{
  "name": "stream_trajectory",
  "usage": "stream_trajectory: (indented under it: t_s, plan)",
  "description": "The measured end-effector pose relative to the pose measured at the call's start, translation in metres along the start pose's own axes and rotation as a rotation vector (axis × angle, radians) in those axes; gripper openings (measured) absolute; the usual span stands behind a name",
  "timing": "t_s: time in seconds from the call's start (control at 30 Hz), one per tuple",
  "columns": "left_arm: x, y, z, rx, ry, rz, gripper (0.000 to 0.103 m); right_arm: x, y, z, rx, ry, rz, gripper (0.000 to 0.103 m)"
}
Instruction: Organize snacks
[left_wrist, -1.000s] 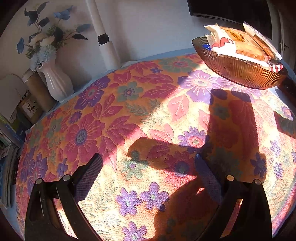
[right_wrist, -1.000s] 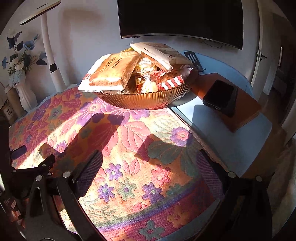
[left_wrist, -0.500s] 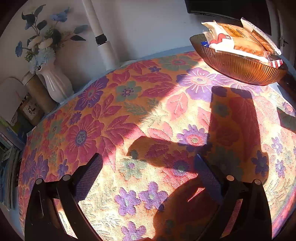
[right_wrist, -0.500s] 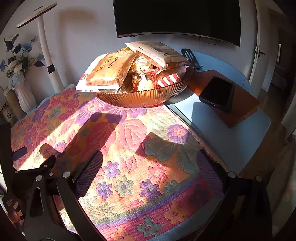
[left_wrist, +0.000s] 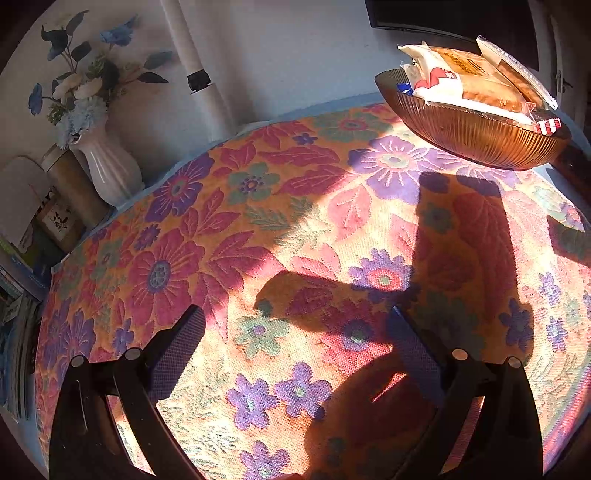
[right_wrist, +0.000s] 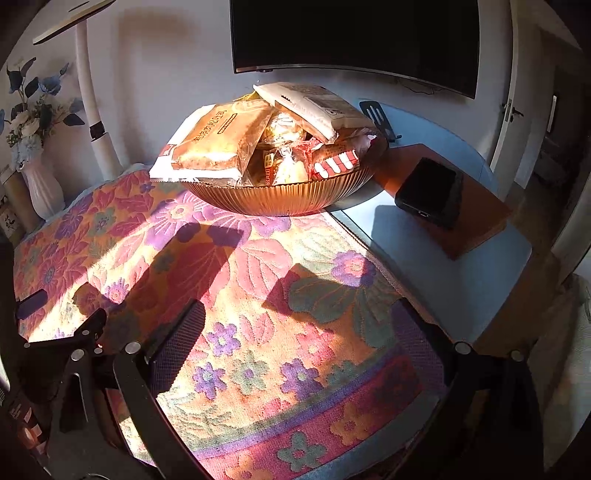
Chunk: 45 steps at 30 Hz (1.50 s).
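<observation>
**Snack bowl and two idle tongs on a floral-clothed counter**

- Left tongs (left_wrist: 295, 328): hovering over the floral tablecloth (left_wrist: 258, 229), fingers spread wide apart, gripping nothing.
- Right tongs (right_wrist: 299, 325): hanging above the near part of the same cloth, fingers likewise spread apart and carrying nothing.
- Amber ribbed glass bowl (right_wrist: 280, 195): sitting at the far edge of the cloth, well apart from both tongs.
- Snack packets (right_wrist: 221, 140): lying heaped in the bowl and rising above its rim; a large bread packet is leaning over the left side, a pale flat packet (right_wrist: 310, 107) is lying across the top, and a red-and-white striped packet (right_wrist: 334, 162) is resting by the right rim.
- White vase of blue flowers (left_wrist: 107, 166): standing at the counter's far left corner.
- Black box (right_wrist: 430, 195): sitting on a brown board (right_wrist: 472, 229) to the right of the bowl.
- Blue counter (right_wrist: 424, 258): showing bare beside the cloth.
</observation>
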<state>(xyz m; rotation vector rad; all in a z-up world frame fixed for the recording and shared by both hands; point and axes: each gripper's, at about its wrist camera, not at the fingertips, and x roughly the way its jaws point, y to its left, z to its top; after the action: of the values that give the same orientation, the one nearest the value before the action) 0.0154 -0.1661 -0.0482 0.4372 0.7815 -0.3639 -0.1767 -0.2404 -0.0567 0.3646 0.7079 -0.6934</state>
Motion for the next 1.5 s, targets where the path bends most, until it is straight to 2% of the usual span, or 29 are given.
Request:
stream_trajectory:
  t_s: [0.13,0.5,0.67,0.83,1.07,1.17,1.27,1.4,1.5]
  plan:
    - [-0.005,0.003,-0.001,-0.018,-0.029,-0.018,0.098,-0.007,0.003,0.005,0.000,-0.011,-0.035,0.100]
    - [-0.014,0.009,-0.001,-0.053,-0.046,-0.036,0.098,-0.039,0.024,0.016,-0.041,-0.063,-0.058,0.100]
    - [-0.025,0.020,-0.005,-0.059,-0.051,-0.018,0.098,-0.045,0.036,0.017,-0.059,-0.067,-0.056,0.100]
    - [-0.040,0.056,-0.012,-0.095,-0.066,0.036,0.098,-0.040,0.072,0.020,-0.097,-0.077,0.040,0.100]
    - [-0.040,0.138,-0.035,-0.228,-0.034,0.227,0.098,-0.024,0.173,0.020,-0.300,-0.111,0.235,0.100]
    - [-0.031,0.168,-0.044,-0.328,0.005,0.222,0.098,-0.014,0.203,0.016,-0.357,-0.111,0.246,0.100]
    - [-0.019,0.181,-0.047,-0.386,0.031,0.217,0.098,-0.007,0.219,0.012,-0.402,-0.125,0.284,0.100]
    - [-0.007,0.179,-0.043,-0.373,0.041,0.200,0.098,0.008,0.227,0.008,-0.412,-0.109,0.294,0.100]
    - [0.001,0.170,-0.042,-0.339,0.045,0.224,0.098,0.024,0.227,0.005,-0.395,-0.052,0.283,0.100]
